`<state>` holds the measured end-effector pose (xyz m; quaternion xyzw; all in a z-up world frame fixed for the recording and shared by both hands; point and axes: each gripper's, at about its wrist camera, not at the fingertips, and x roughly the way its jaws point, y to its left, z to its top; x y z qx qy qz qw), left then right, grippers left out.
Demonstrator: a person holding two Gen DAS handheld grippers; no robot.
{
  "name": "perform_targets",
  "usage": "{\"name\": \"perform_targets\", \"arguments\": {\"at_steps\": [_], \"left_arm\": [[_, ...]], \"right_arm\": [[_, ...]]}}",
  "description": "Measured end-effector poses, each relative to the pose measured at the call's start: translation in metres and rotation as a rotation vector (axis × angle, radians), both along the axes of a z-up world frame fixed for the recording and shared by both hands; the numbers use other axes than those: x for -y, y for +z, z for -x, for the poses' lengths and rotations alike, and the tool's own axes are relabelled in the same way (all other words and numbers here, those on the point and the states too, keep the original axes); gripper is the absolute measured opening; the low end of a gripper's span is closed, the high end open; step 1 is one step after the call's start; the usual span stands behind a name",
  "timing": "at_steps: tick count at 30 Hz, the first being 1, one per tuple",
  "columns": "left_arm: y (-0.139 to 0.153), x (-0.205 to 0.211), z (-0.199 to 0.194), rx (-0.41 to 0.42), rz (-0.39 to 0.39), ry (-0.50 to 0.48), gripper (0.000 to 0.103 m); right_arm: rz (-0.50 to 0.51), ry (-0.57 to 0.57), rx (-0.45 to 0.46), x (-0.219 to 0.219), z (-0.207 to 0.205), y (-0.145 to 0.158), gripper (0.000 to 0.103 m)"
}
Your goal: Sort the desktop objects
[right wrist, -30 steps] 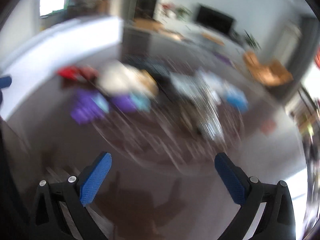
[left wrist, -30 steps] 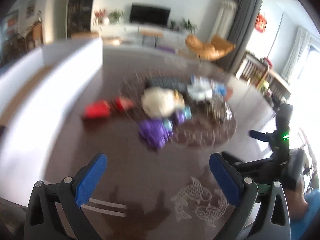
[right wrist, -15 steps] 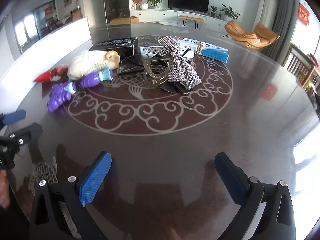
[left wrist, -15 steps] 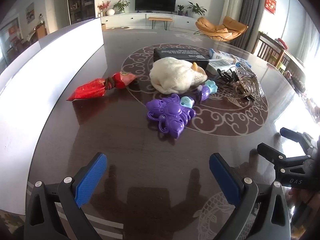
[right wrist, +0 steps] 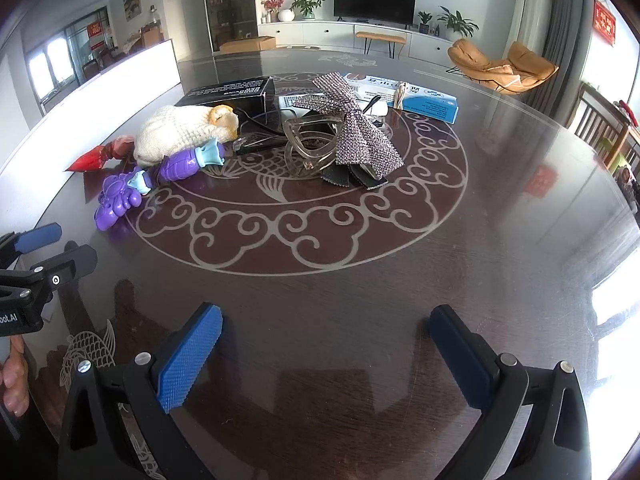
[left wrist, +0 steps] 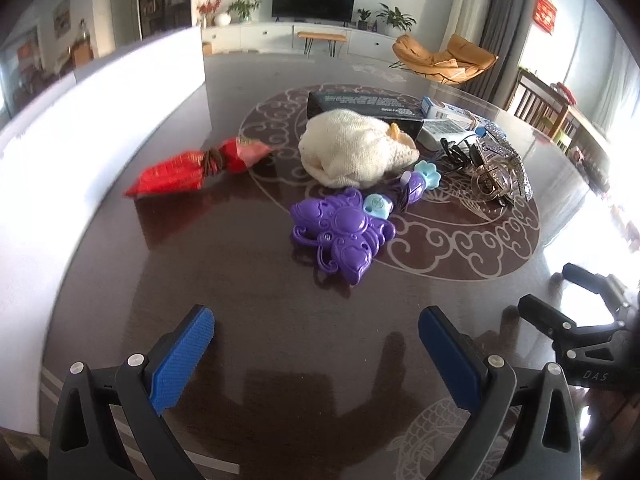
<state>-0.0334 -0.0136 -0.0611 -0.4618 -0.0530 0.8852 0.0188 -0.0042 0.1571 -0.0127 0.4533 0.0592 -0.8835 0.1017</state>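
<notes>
Two hand-held grippers are ours: the left hand-held gripper (left wrist: 316, 344) and the right hand-held gripper (right wrist: 326, 340) both hover low over the near edge of the dark round table (right wrist: 360, 292), each with its blue pads spread wide apart and nothing between them. From the left wrist view, the right one shows at about 4 o'clock; from the right wrist view, the left one sits at about 9 o'clock. The things to sort lie clustered on the table's swirl medallion, well apart from both grippers. Nearest the left hand-held gripper, at 12 o'clock, lies the purple toy (left wrist: 344, 236), its teal-tipped handle touching the cream knitted hat (left wrist: 356, 150) behind it. At 11 o'clock from that gripper lies the red foil packet (left wrist: 192, 170), tied at its middle, clear of the other things. Behind the hat lies the black box (left wrist: 360, 102), and just beside it a blue-and-white box (right wrist: 404, 94). From the right wrist view, at 12 o'clock, the sparkly bow (right wrist: 352, 128) lies draped over a clear hair claw (right wrist: 310, 144). A white wall panel (left wrist: 100, 128) rims the table at 9 to 10 o'clock.
</notes>
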Motion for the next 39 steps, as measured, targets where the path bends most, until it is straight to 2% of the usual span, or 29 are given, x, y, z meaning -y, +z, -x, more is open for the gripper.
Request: {"name": "perform_targets", "arguments": {"at_steps": [17, 39], "left_arm": [[-0.007, -0.015, -0.001, 0.003, 0.121, -0.011, 0.103], [-0.008, -0.015, -0.002, 0.002, 0.118, -0.010, 0.103]], "right_arm": [[0.002, 0.001, 0.000, 0.000, 0.001, -0.001, 0.103], [0.001, 0.000, 0.000, 0.001, 0.001, -0.001, 0.103]]}}
